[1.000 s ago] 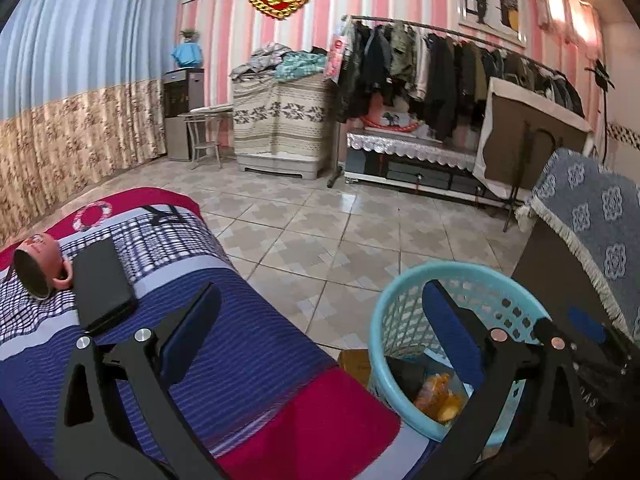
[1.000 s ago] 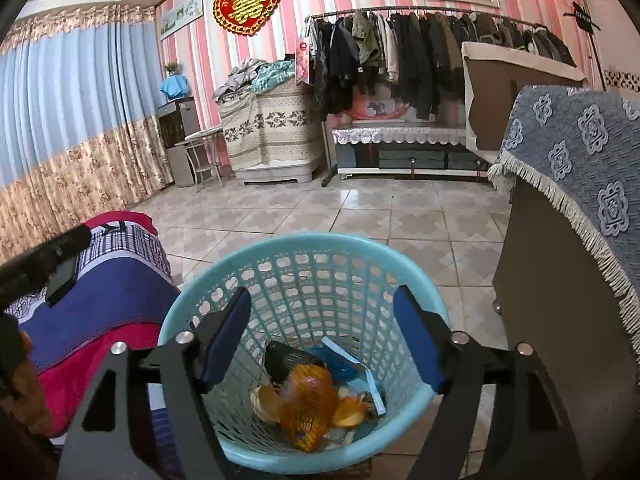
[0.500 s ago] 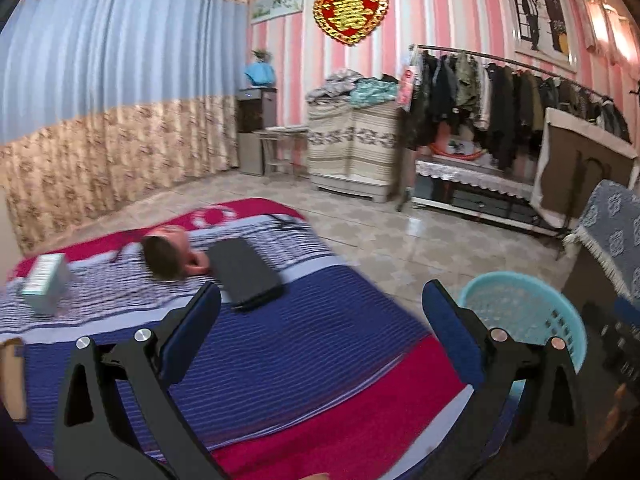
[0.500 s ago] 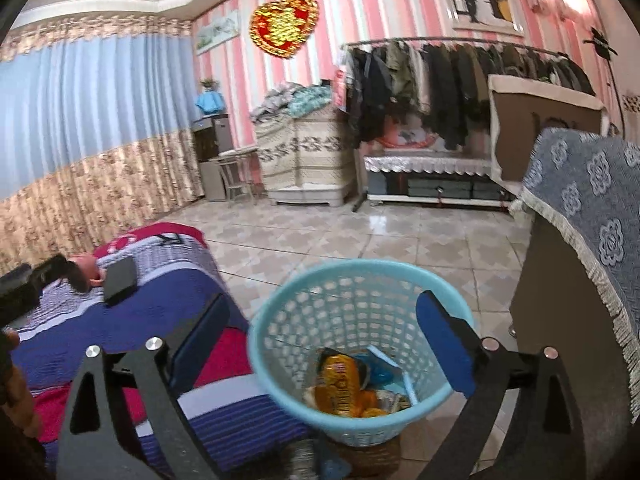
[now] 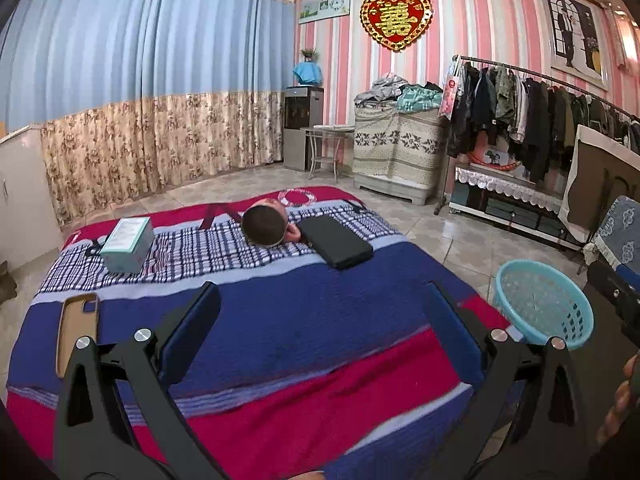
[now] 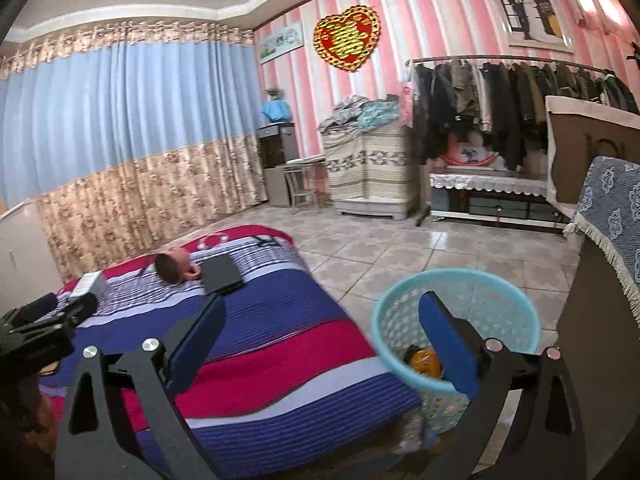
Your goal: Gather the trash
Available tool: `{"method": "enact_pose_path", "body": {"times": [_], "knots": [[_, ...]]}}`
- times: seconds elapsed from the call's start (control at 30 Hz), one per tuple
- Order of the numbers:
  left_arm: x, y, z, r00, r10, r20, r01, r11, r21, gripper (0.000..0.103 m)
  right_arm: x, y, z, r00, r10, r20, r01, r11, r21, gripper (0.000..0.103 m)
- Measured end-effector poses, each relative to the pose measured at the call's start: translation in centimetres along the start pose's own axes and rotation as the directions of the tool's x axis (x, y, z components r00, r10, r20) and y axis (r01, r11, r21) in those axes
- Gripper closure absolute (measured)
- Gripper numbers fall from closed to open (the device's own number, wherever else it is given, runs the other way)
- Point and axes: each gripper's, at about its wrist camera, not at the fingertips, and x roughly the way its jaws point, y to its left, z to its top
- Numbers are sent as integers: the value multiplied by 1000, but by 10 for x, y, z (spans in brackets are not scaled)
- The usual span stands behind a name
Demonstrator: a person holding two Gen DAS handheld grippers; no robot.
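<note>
A light blue plastic basket [image 6: 456,308] stands on the tiled floor beside the bed, with an orange wrapper [image 6: 424,362] in it. It also shows in the left wrist view [image 5: 544,304] at the right. My left gripper [image 5: 320,336] is open and empty above the striped blue and red bedspread [image 5: 288,320]. My right gripper [image 6: 320,340] is open and empty, between the bed's edge and the basket. On the bed lie a teal box [image 5: 126,244], a brown phone case [image 5: 76,330], a black flat case [image 5: 334,240] and a round pinkish object [image 5: 266,226].
A cabinet with a blue patterned cloth [image 6: 616,208] stands right of the basket. A clothes rack [image 5: 532,108] and a covered chest [image 5: 396,148] line the far wall. Curtains [image 5: 140,100] hang on the left. Tiled floor [image 6: 400,248] lies beyond the bed.
Both grippers have swung left and pulled back from the basket. The left view now takes in the whole bed, with the box and phone case. The basket has shifted right in both views.
</note>
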Motion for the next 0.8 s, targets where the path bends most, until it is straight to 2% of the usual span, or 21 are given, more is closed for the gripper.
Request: {"method": "enact_pose_path", "body": {"times": [0.27, 0.4, 0.8], "knots": [[-33, 12, -22, 1000, 9, 14, -9, 1000, -8, 6, -23, 22, -21, 1000, 26, -11, -26, 999, -44, 8], [-39, 14, -27, 1000, -10, 10, 10, 1000, -8, 6, -32, 27, -33, 999, 25, -23, -26, 999, -46, 8], [-64, 26, -36, 999, -27, 24, 27, 1000, -12, 6, -49, 53, -42, 998, 50, -25, -52, 994, -92, 8]]}}
